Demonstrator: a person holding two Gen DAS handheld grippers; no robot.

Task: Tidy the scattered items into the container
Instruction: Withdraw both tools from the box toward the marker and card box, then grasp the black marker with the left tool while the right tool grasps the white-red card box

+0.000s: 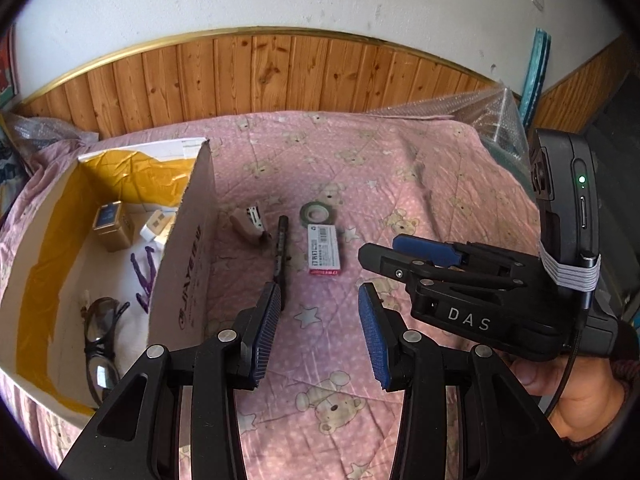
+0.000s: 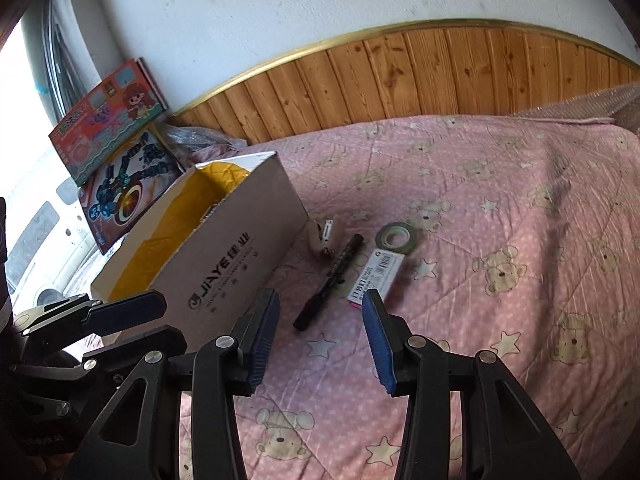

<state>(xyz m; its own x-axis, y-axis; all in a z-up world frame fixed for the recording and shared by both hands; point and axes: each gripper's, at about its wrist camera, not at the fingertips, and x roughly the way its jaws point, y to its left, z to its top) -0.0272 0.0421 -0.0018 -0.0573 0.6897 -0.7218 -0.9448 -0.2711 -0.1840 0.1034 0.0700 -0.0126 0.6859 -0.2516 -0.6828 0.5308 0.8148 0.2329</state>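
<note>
Over the pink bear-print quilt [image 1: 400, 168] I hold both claws tilted downward, side by side, each one empty. My left gripper [image 1: 320, 332] has its blue pads spread, nothing between them but quilt; its left pad hangs just above the near end of the black marker pen [image 1: 281, 248]. My right gripper [image 2: 320, 336] is likewise parted and bare, and from the left camera I see it from the side [image 1: 372, 256], rolled so its fingers stack one above the other, my right hand [image 1: 576, 396] wrapped around the handle below.

The cardboard box [image 1: 188, 240] sits to the left on the quilt, its yellow-taped inside already holding a gold tin [image 1: 112, 222], a white charger plug [image 1: 158, 226] and a pair of glasses [image 1: 100, 336]. Still scattered outside, just beside the box wall: a small beige stapler [image 1: 250, 222], then the marker pen, then a red-and-white box of staples [image 1: 325, 254] (the print is too small for me to read fully), with a roll of tape [image 1: 318, 213] just behind it. Seen from the right camera, the staple box [image 2: 376, 276] lies just beyond my right pad and the pen [image 2: 328, 284] angles between the pads.
</note>
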